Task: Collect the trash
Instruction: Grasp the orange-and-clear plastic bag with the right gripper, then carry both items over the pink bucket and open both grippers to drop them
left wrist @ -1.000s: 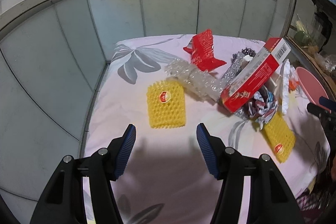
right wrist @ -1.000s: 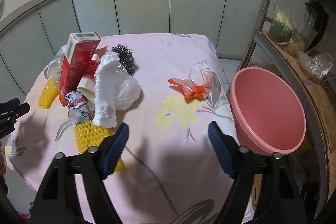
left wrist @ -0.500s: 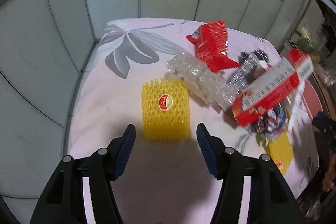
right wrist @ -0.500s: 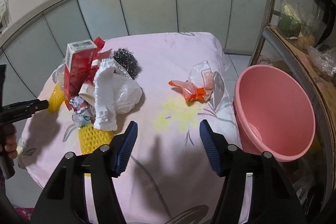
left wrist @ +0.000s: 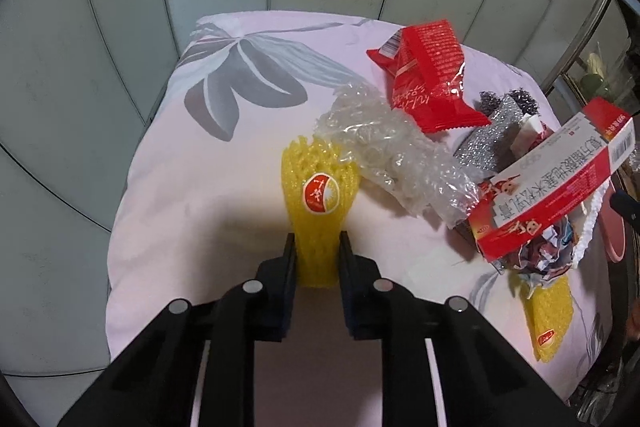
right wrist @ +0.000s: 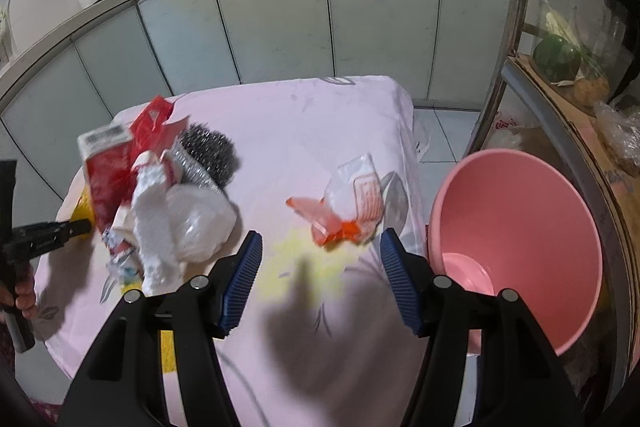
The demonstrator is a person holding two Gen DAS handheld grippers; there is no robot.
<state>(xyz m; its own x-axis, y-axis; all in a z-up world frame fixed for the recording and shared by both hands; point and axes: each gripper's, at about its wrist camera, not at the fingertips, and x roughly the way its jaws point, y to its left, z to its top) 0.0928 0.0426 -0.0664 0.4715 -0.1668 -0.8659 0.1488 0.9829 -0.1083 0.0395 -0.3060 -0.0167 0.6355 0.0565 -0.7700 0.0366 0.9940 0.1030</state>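
**Trash pickup under way on a cloth-covered bench**

On a bench (right wrist: 304, 115) draped in a pink floral cloth, in front of pale cabinet doors (right wrist: 276, 19), litter lies in a heap while a pink plastic basin (right wrist: 516, 247) stands just beside the cloth's right edge. The left gripper (left wrist: 317, 255) has its jaws closing on the near end of a yellow foam fruit net (left wrist: 316, 195), squeezing it narrow between the pads; the net rests on the cloth at the heap's left side, touching a crumpled clear plastic wrap (left wrist: 392, 155). The right gripper (right wrist: 320, 259) hovers with its jaws wide apart and nothing between them, above an orange-and-clear torn packet (right wrist: 344, 211) that lies alone on the cloth, near the basin. In the heap, a red-and-white carton (left wrist: 560, 183) leans tilted over crumpled paper, beside a red snack wrapper (left wrist: 428, 83) and a steel wool scourer (right wrist: 208, 151). A second yellow foam net (left wrist: 548, 315) lies at the heap's near edge. A white foam sheet (right wrist: 156, 227) drapes over a white plastic bag (right wrist: 204, 223).
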